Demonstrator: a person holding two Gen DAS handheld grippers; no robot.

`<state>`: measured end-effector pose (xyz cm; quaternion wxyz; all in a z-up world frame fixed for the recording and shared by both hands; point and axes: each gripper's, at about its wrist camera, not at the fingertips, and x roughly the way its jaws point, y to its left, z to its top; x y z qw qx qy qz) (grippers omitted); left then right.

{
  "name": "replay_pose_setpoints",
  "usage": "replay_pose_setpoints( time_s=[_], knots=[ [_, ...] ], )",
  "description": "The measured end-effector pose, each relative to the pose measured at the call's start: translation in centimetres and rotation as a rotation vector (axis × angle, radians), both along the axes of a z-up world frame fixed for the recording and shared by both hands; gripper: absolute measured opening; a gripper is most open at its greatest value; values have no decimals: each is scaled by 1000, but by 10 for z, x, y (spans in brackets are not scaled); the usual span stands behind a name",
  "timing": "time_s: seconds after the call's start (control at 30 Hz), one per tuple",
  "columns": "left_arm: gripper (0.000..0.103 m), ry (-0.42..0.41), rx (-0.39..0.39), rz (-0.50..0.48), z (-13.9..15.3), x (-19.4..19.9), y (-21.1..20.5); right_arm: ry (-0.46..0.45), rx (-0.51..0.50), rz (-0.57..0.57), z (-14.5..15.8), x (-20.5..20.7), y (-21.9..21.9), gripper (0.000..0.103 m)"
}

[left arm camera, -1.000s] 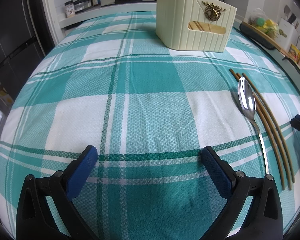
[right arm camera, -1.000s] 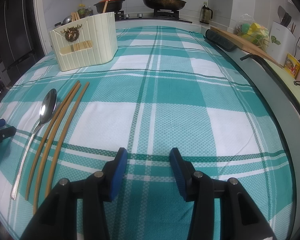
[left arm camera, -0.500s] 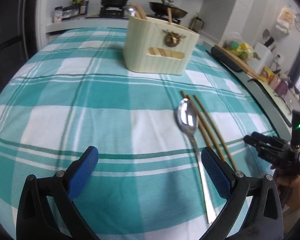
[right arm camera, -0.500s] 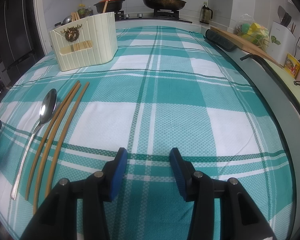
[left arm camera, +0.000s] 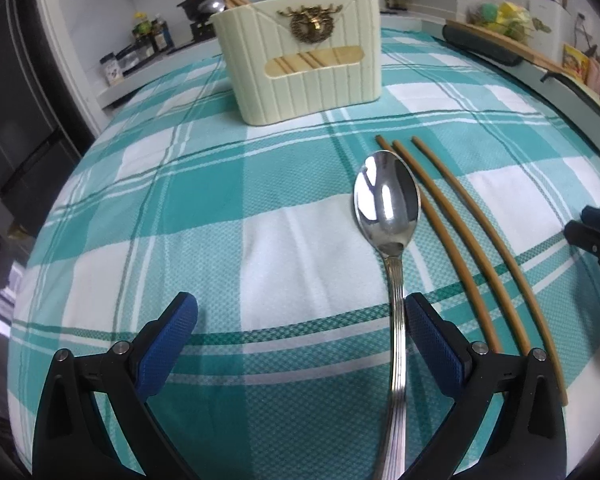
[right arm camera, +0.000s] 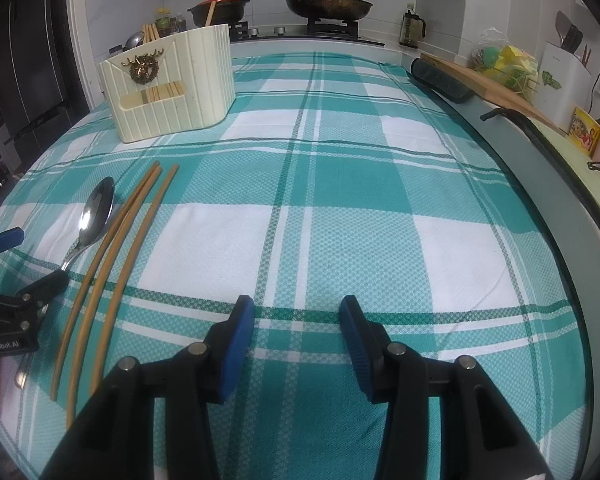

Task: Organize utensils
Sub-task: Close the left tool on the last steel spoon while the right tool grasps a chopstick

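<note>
The spoon (left arm camera: 387, 216) lies between the left gripper's fingers (left arm camera: 432, 344), handle against the right one. Three chopsticks (left arm camera: 456, 224) lie right of them; the holder (left arm camera: 304, 64) stands ahead

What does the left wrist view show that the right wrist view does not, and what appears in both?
Only the left wrist view shows the left gripper wide open around the steel spoon's ribbed handle. Only the right wrist view shows the open right gripper over bare teal checked cloth, plus the white knife block whole. Both show the shiny steel spoon, three brown chopsticks and the cream ribbed utensil holder.
</note>
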<state>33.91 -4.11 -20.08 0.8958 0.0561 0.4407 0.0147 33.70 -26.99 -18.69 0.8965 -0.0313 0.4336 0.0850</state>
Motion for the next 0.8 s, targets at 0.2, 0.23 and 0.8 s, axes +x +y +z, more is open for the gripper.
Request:
replay_pose_setpoints(
  time_s=[0.2,0.23,0.8],
  knots=[
    [102,48,-88,-20,-3,4,12,-3,-13,0,0,0,0,46],
    [102,54,-64,-61,-1,5,8,-3,-16,0,1,0,1,46],
    [63,86,-39,-177,5,56,-14,-7,-26,-2,0,-1,1,46]
  ],
)
